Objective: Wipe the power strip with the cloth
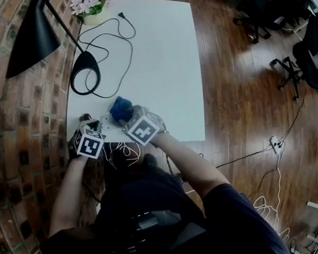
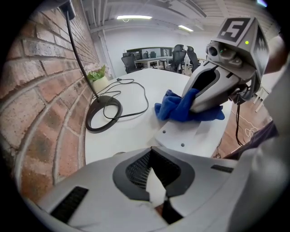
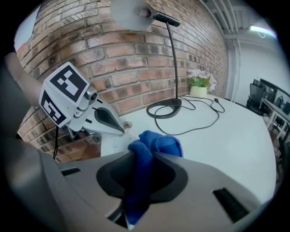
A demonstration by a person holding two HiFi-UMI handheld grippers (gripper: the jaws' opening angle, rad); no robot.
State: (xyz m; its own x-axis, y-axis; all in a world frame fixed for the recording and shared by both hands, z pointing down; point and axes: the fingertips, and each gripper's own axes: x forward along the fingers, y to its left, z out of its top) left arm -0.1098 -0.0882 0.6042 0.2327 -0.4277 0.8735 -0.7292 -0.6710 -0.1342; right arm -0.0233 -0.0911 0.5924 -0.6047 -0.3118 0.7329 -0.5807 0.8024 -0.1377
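Note:
The white power strip (image 1: 106, 123) lies at the table's near left edge, its flat side with small screw holes (image 2: 190, 136) facing up. My left gripper (image 2: 151, 149) is shut on the strip's near end, and a white sliver shows between the jaws. My right gripper (image 3: 136, 156) is shut on the blue cloth (image 3: 158, 142). The bunched cloth (image 2: 174, 108) rests on the far part of the strip, pressed under the right gripper (image 2: 199, 102). In the head view both grippers (image 1: 89, 123) (image 1: 123, 117) sit side by side, with the cloth (image 1: 121, 107) just beyond them.
A black desk lamp stands with its round base (image 1: 84, 72) mid-left on the white table (image 1: 158, 46), and its black cable loops across the top. A flower pot (image 1: 92, 5) stands at the far left corner. A brick wall runs along the left. Office chairs and loose cables are on the wooden floor.

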